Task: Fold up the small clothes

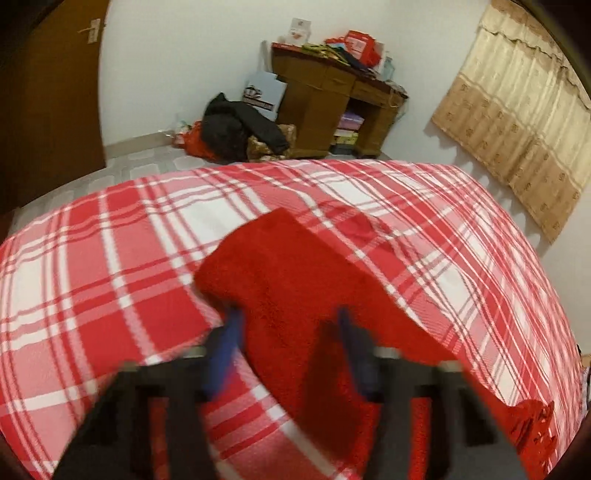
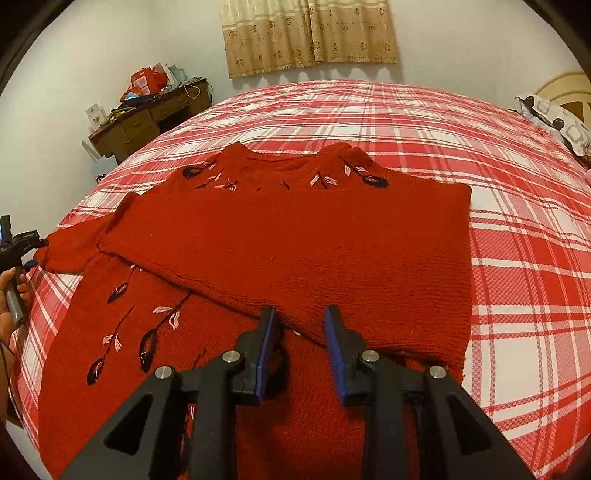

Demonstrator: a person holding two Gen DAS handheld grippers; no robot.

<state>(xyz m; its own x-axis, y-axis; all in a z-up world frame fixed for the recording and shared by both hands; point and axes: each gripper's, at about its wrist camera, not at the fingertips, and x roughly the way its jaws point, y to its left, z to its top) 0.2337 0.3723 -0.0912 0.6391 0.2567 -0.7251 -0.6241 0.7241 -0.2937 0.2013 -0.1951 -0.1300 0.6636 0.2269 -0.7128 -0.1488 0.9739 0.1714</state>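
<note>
A red knitted sweater (image 2: 295, 236) with black and pink embroidery lies on the plaid bed, its right side folded across the body. My right gripper (image 2: 300, 314) is open just above the folded edge, holding nothing. In the left wrist view, my left gripper (image 1: 288, 314) is open with its blue fingers on either side of a red sleeve (image 1: 291, 266) that drapes over them; the view is blurred. The left gripper also shows at the far left of the right wrist view (image 2: 14, 247), next to the sleeve end.
The red and white plaid bedspread (image 2: 517, 258) covers the whole bed. A wooden desk (image 1: 332, 110) with clutter stands against the far wall, clothes piled beside it on the floor. A pillow (image 2: 554, 122) lies at the bed's head. Curtains (image 2: 310, 33) hang on the wall.
</note>
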